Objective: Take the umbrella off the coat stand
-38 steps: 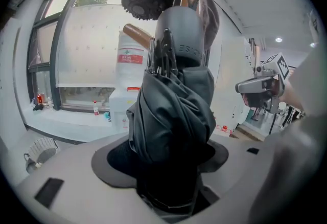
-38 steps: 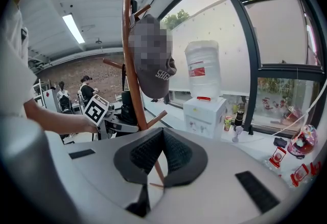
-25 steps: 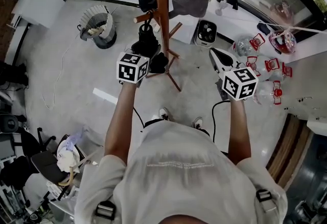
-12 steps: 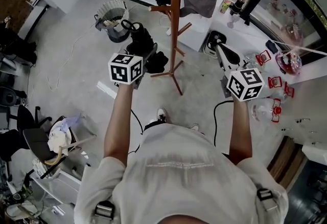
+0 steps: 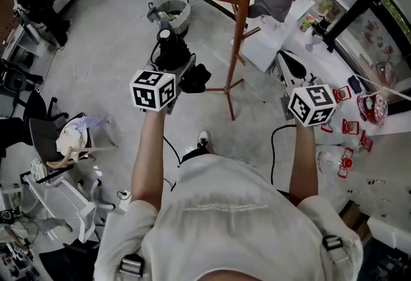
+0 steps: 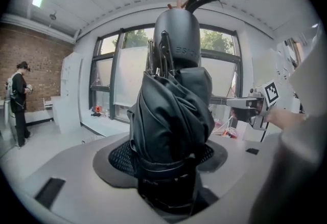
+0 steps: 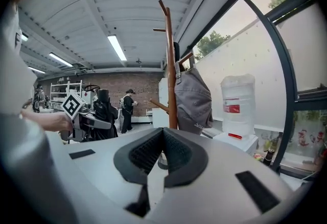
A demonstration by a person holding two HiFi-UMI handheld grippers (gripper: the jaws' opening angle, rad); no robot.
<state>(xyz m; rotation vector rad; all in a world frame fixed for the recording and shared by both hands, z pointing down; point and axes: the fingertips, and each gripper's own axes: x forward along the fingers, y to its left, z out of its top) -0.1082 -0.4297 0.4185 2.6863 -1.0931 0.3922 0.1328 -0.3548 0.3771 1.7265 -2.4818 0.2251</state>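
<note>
Umbrella (image 6: pixel 171 110) is clamped in the left gripper (image 6: pixel 166 172), right gripper (image 7: pixel 162 151) is closed on nothing, and the coat stand (image 5: pixel 239 36) at upper centre could get clipped if it's swung right.

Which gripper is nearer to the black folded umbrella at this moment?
Left. The left gripper is clamped on the umbrella, around its folded canopy. The right gripper is apart from it at the person's right, jaws together on nothing.

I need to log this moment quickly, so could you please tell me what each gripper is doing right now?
Left gripper: closed on the folded black umbrella.
Right gripper: closed, nothing between its jaws.
</note>
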